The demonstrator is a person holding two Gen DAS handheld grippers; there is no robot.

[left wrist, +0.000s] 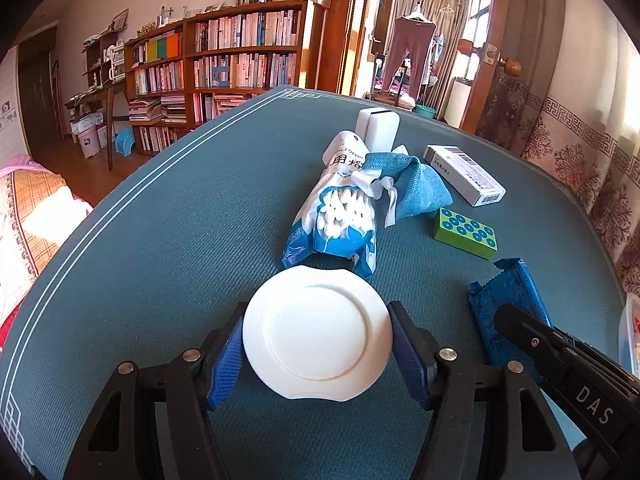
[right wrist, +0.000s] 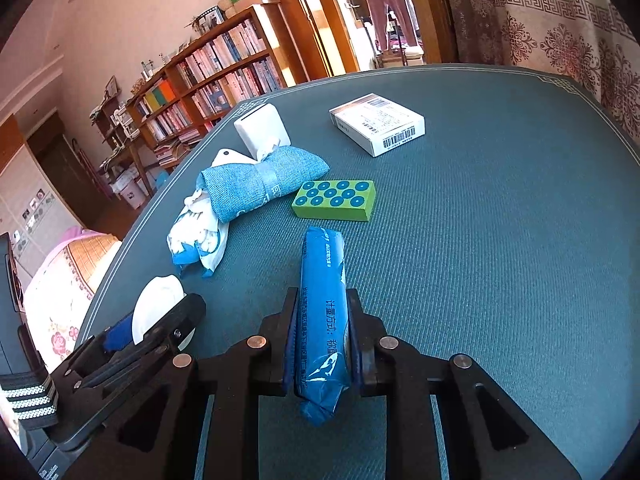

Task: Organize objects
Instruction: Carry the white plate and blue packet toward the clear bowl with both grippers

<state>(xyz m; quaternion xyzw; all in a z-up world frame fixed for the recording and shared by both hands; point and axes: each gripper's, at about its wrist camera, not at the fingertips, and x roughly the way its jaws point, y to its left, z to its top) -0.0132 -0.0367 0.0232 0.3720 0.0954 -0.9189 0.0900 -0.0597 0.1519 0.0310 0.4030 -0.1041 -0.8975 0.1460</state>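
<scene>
My left gripper [left wrist: 316,344] is shut on a round white lid-like disc [left wrist: 316,334], its blue pads pressing both sides. The same disc [right wrist: 158,306] shows edge-on at the lower left of the right wrist view. My right gripper [right wrist: 322,336] is shut on a long blue foil packet [right wrist: 323,320] that stands on edge between the pads. That packet [left wrist: 508,300] appears at the right of the left wrist view. Beyond lie a cotton swab bag [left wrist: 340,216], a blue cloth pouch [right wrist: 260,184], a green dotted box [right wrist: 336,200] and a white medicine box [right wrist: 378,124].
Everything rests on a teal table mat [right wrist: 500,260]. A small white upright case [left wrist: 378,130] stands behind the swab bag. A clear container's edge [left wrist: 630,336] shows at the far right. Bookshelves and a doorway lie past the table's far edge.
</scene>
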